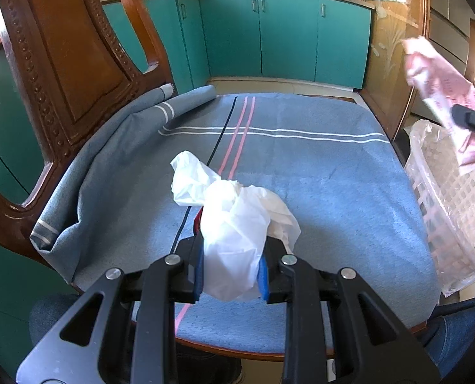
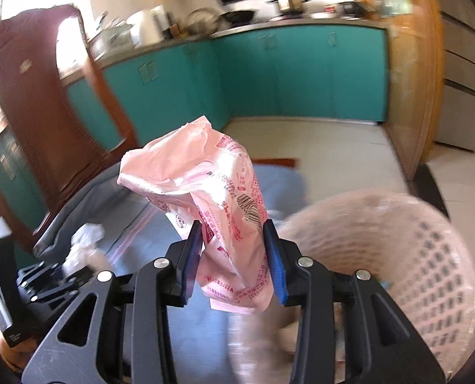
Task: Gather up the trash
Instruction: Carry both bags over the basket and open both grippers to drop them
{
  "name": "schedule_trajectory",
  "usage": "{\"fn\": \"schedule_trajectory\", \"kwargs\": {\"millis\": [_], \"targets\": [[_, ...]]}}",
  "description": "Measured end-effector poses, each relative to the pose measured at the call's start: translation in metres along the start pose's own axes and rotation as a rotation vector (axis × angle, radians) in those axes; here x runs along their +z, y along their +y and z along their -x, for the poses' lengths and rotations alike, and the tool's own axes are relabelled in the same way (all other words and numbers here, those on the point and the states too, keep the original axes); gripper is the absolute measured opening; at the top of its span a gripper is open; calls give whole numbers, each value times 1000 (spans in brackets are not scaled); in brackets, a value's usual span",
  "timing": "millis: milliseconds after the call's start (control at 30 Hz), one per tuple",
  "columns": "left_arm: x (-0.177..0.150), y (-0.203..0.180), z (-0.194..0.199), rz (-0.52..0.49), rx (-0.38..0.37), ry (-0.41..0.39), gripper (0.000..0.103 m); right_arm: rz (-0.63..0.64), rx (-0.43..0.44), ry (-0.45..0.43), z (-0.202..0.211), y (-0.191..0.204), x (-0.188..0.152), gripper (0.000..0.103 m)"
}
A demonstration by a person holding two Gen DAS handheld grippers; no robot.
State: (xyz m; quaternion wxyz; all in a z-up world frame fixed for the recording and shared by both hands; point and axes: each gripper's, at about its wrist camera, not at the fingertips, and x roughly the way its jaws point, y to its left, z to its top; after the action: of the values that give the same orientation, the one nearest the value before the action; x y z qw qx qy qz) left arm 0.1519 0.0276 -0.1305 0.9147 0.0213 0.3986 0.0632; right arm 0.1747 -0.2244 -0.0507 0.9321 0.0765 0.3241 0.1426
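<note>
Left claw (image 1: pixel 231 275) clamped on crumpled white plastic bag (image 1: pixel 234 224), blue pads (image 1: pixel 199 272) pressed to both sides; bag bunches up above the pads, low over the blue striped cloth (image 1: pixel 317 166) covering the counter. Right claw (image 2: pixel 234 256) pinching pink printed wrapper (image 2: pixel 218 198), which sticks up past the pads. It sits up beside the lined lattice basket (image 2: pixel 429 275) at the counter's right edge. Carved wooden chair back (image 1: pixel 61 64) at left, teal cabinets (image 1: pixel 285 38) behind.
</note>
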Motion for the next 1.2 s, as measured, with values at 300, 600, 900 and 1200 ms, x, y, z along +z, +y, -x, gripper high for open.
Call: {"fn": "schedule_trajectory", "kwargs": {"millis": [300,600,900,1200], "targets": [[14,-30,14,-35,-69,-44,27,-137,-259,-30,24,-82,-11,39],[31,-83,33,-86,-207,-75,27,-183,-313,45,17,-112,-22,39],[45,-148,43,-179,-301,-112,27,-157,-359,102,7,-114,-30,39],[38,-200,31,-249,-364,-80,27,-175,-407,171,11,-137,-48,39]]}}
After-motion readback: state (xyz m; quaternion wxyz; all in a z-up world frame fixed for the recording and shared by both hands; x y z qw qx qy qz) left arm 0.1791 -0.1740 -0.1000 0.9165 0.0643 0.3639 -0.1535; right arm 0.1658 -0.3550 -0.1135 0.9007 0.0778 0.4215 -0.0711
